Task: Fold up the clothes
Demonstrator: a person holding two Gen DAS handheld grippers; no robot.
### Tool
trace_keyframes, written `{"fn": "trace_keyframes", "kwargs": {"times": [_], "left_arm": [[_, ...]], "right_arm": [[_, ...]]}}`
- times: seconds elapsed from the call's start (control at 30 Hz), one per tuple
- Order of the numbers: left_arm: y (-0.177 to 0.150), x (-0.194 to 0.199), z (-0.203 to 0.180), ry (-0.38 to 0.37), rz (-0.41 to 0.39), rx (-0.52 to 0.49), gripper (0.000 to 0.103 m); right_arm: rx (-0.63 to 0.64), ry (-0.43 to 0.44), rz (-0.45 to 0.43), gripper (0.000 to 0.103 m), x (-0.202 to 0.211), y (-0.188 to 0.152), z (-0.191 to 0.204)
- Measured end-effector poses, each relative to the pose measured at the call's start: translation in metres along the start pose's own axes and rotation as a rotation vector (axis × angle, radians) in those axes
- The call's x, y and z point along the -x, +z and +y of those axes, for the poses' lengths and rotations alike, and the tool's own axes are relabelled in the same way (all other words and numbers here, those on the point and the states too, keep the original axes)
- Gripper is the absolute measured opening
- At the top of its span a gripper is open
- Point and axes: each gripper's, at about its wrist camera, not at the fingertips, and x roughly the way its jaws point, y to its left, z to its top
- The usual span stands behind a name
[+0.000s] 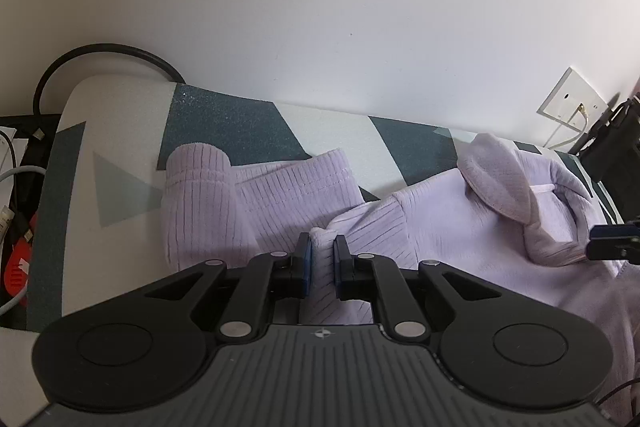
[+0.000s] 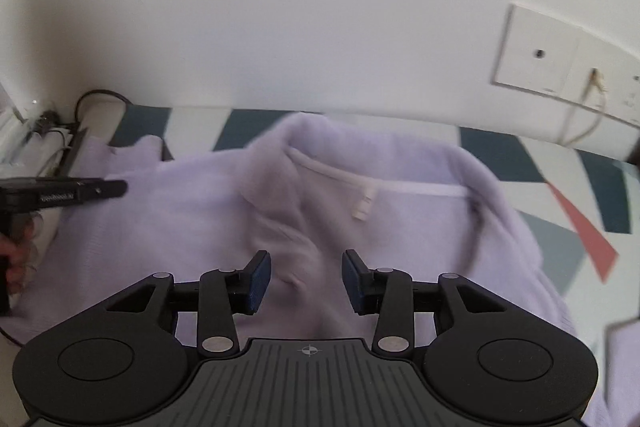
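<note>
A lilac ribbed knit sweater lies crumpled on a mat with a geometric pattern. My left gripper is shut on a fold of its ribbed cuff or hem, the cloth pinched between the blue pads. In the right wrist view the same sweater shows its collar and white neck label. My right gripper hangs open just above the cloth below the collar, nothing between its fingers. The left gripper shows at the left edge of that view, with a hand on its grip.
A white wall rises right behind the mat, with a socket plate and a plugged-in cable at the right. Black and white cables and a red object lie off the mat's left end. A dark object stands at the far right.
</note>
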Motion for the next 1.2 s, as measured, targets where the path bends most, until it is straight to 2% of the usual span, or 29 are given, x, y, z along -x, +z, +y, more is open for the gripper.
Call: {"fn": "trace_keyframes", "kwargs": {"times": [0.17,0.3,0.37,0.43,0.47,0.5,0.57,0.63,0.7,0.8,0.87,1.0,1.1,1.2], "left_arm": [[0.001,0.0,0.0,0.0,0.01,-0.004,0.013],[0.004,-0.002,-0.001,0.001,0.028,-0.018,0.013],[0.006,-0.003,-0.003,0.009,0.042,-0.035,0.014],[0.01,-0.002,-0.006,0.023,0.057,-0.056,0.017],[0.016,0.001,-0.009,0.039,0.059,-0.072,0.026],[0.021,0.005,-0.012,0.055,0.061,-0.089,0.032],[0.033,0.013,-0.018,0.077,0.059,-0.122,0.033],[0.053,0.028,-0.029,0.047,0.037,-0.144,0.029],[0.073,0.032,-0.044,-0.029,0.044,-0.112,0.026],[0.094,0.011,-0.083,-0.129,0.114,-0.09,0.026],[0.098,-0.017,-0.107,-0.142,0.176,-0.087,0.032],[0.105,-0.072,-0.153,-0.168,0.295,-0.079,0.032],[0.099,-0.095,-0.162,-0.152,0.321,-0.088,0.032],[0.088,-0.102,-0.16,-0.148,0.302,-0.106,0.021]], "right_arm": [[-0.055,0.034,-0.004,0.039,-0.003,0.009,-0.006],[-0.141,0.019,0.101,0.039,-0.024,-0.005,-0.024],[-0.166,0.045,0.144,0.038,-0.029,-0.019,-0.027],[-0.149,0.032,0.159,0.034,-0.033,-0.03,-0.025],[-0.143,0.026,0.148,0.028,-0.034,-0.035,-0.025],[-0.144,0.03,0.134,0.027,-0.033,-0.037,-0.025],[-0.142,0.032,0.114,0.017,-0.032,-0.04,-0.025],[-0.135,0.031,0.103,0.015,-0.03,-0.041,-0.024],[-0.128,0.03,0.092,0.015,-0.029,-0.043,-0.023],[-0.117,0.029,0.075,0.017,-0.026,-0.046,-0.022],[-0.11,0.027,0.064,0.022,-0.025,-0.047,-0.021],[-0.098,0.026,0.047,0.023,-0.021,-0.051,-0.02],[-0.092,0.025,0.044,0.024,-0.018,-0.056,-0.022],[-0.084,0.02,0.04,0.025,-0.014,-0.06,-0.021]]}}
